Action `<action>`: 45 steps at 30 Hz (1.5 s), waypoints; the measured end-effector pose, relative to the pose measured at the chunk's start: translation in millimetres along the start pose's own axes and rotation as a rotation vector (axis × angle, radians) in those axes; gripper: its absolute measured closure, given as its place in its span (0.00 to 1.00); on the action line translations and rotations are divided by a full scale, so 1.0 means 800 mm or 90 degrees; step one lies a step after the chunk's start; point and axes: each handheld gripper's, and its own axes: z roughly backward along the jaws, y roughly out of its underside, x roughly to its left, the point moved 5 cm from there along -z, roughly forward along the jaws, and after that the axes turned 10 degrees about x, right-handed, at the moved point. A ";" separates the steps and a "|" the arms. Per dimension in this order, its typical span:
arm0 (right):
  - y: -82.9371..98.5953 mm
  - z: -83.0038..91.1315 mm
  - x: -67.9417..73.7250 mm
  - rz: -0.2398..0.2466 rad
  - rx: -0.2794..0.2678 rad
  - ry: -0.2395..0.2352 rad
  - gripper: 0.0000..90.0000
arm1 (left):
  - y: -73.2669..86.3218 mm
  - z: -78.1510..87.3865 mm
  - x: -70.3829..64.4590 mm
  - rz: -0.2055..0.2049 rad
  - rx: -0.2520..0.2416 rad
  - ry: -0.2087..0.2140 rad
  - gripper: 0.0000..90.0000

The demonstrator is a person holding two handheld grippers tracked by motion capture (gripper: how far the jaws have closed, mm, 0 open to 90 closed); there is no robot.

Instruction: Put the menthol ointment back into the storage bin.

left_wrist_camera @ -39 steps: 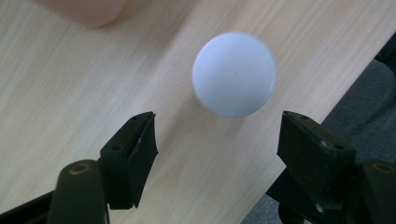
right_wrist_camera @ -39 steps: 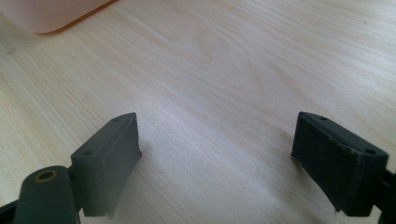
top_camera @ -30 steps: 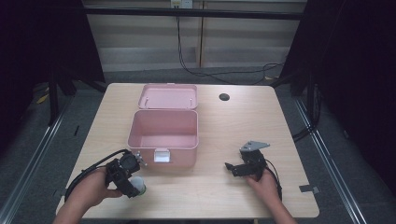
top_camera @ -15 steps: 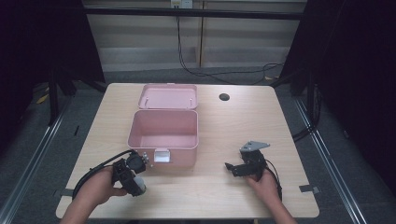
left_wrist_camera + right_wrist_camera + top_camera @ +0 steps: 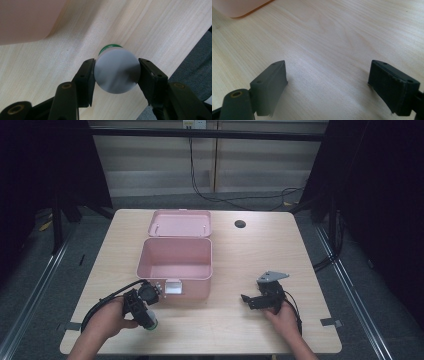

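Observation:
An open pink box (image 5: 175, 261) stands mid-table, its lid (image 5: 181, 223) laid back behind it. My left gripper (image 5: 145, 316) is near the table's front left, just in front of the box's left corner, shut on a small grey bottle with a green cap (image 5: 148, 321). In the left gripper view the bottle's round grey base (image 5: 116, 71) sits squeezed between both jaws, with my left gripper (image 5: 116, 75) held above the wooden tabletop. My right gripper (image 5: 248, 300) rests at the front right, open, pointing left toward the box. Nothing but bare wood lies between its jaws in the right gripper view (image 5: 328, 82).
A dark round hole (image 5: 240, 224) sits in the table's far right part. The box's pink corner (image 5: 239, 7) shows at the upper left of the right gripper view. Black cables trail from both grippers. The table's front edge (image 5: 200, 353) is close to both hands.
My left gripper, holding the bottle, has shifted right and slightly toward the front of the box. The right gripper has stayed in place.

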 end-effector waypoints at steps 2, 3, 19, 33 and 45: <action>0.000 0.000 0.000 0.000 0.000 0.000 0.16 | -0.001 0.000 -0.001 0.005 0.003 0.000 0.55; 0.000 0.000 0.000 0.000 0.000 0.000 0.16 | -0.001 0.000 -0.001 0.006 0.003 0.001 0.55; 0.000 0.000 0.000 0.001 0.000 0.001 0.16 | 0.001 0.017 -0.007 0.005 -0.009 0.023 0.57; 0.001 0.001 0.001 -0.005 0.001 0.001 0.16 | 0.013 0.063 0.001 0.011 0.002 0.032 0.57; 0.001 0.001 0.000 -0.005 0.000 0.002 0.16 | 0.022 0.109 0.012 0.036 -0.016 0.040 0.57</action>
